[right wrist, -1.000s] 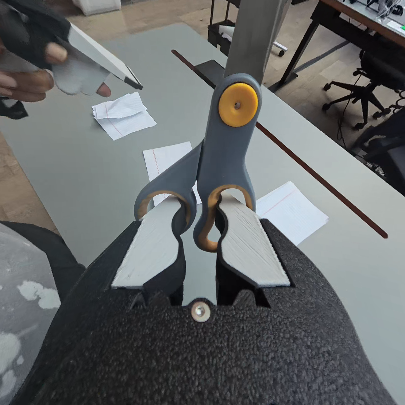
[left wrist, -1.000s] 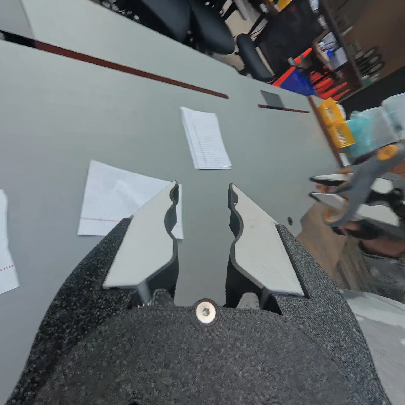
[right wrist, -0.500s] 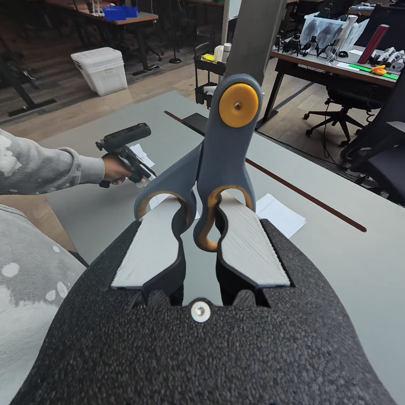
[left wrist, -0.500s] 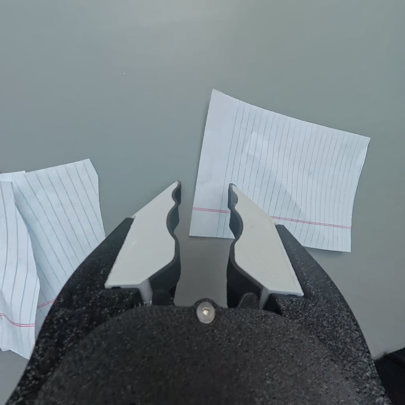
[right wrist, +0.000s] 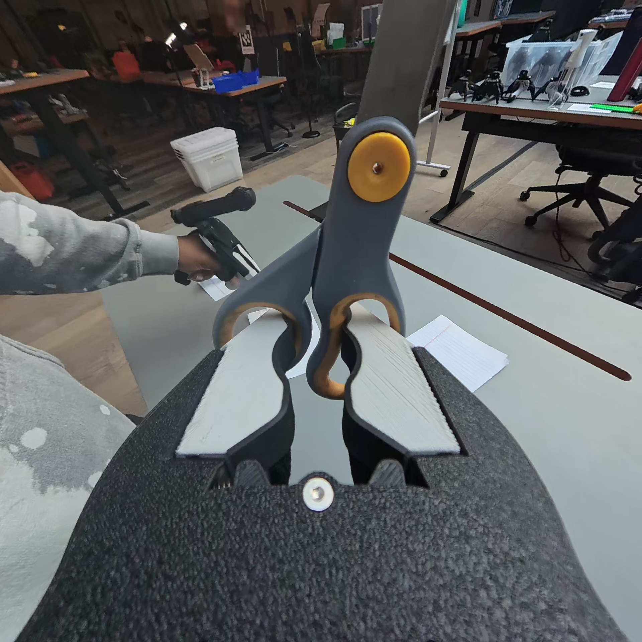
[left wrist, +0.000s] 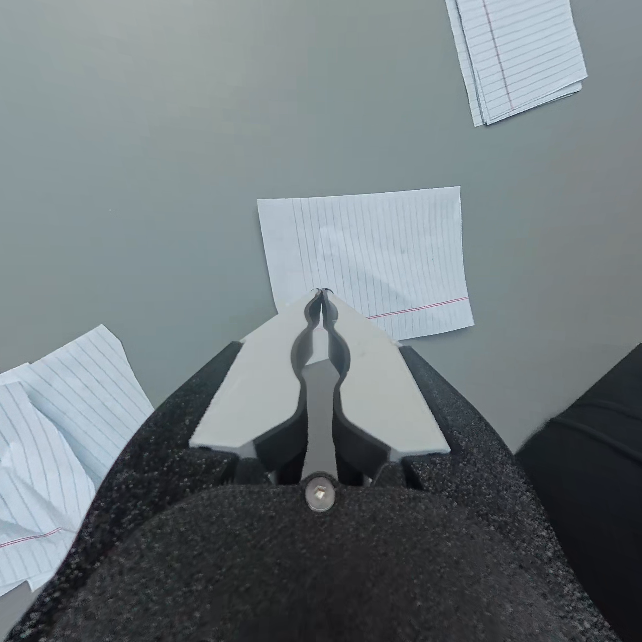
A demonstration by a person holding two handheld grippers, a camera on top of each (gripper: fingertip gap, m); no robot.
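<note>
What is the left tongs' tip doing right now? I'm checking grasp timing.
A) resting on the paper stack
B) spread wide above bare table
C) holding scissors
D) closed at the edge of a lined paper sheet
D: the left tongs have their tips together at the near-left edge of the lined paper sheet.

Lined sheet (left wrist: pixel 375 257) flat on table

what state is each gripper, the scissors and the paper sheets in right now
left gripper: shut, tips pinched on the near corner of the middle sheet
middle sheet: flat on the table
right gripper: fingers through the scissors' handle loops
scissors: upright, handles apart
paper stack: flat, untouched
crumpled sheet: creased, lying loose
</note>
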